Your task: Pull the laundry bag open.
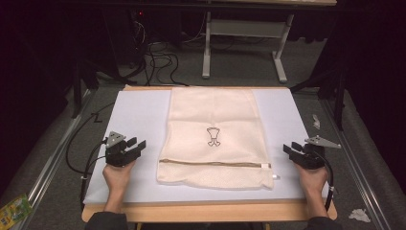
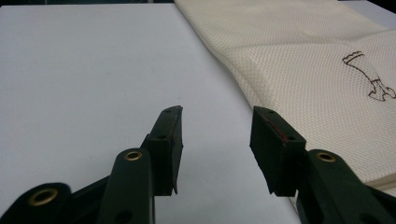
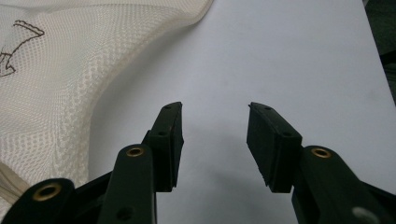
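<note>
No readable text, brand name or number appears in any view. The sole sign is a small dark line drawing (image 1: 213,136), an outlined figure without lettering, printed on the cream mesh bag (image 1: 201,120) that lies at the middle of the table's white sheet (image 1: 139,110). The same drawing appears near the right edge of the left gripper view (image 2: 371,77) and at the left edge of the right gripper view (image 3: 16,44). What it depicts cannot be told.
</note>
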`<action>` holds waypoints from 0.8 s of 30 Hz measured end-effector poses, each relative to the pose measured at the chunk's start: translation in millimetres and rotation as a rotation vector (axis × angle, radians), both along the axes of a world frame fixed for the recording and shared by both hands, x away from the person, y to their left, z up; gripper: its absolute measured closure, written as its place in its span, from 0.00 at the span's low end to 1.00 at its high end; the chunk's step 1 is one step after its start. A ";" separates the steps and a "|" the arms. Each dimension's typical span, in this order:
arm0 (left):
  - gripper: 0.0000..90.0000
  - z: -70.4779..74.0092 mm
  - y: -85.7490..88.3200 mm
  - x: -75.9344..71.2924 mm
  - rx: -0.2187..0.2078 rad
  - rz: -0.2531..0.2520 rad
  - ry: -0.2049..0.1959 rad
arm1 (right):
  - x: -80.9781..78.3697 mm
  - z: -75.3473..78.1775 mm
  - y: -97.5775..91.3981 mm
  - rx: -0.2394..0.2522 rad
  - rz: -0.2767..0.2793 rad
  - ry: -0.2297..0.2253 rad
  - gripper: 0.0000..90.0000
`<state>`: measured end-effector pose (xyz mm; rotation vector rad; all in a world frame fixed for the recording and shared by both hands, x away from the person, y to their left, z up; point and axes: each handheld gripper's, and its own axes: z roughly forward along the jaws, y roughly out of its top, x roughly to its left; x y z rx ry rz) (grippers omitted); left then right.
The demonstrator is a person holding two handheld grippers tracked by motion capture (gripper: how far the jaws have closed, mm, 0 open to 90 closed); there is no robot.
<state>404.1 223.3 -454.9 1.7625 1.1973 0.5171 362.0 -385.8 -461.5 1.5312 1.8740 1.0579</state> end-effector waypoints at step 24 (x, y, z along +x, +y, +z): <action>0.59 -18.7 -11.4 16.0 0.038 0.012 0.021 | 11.4 -8.3 2.9 -0.016 -0.036 0.020 0.62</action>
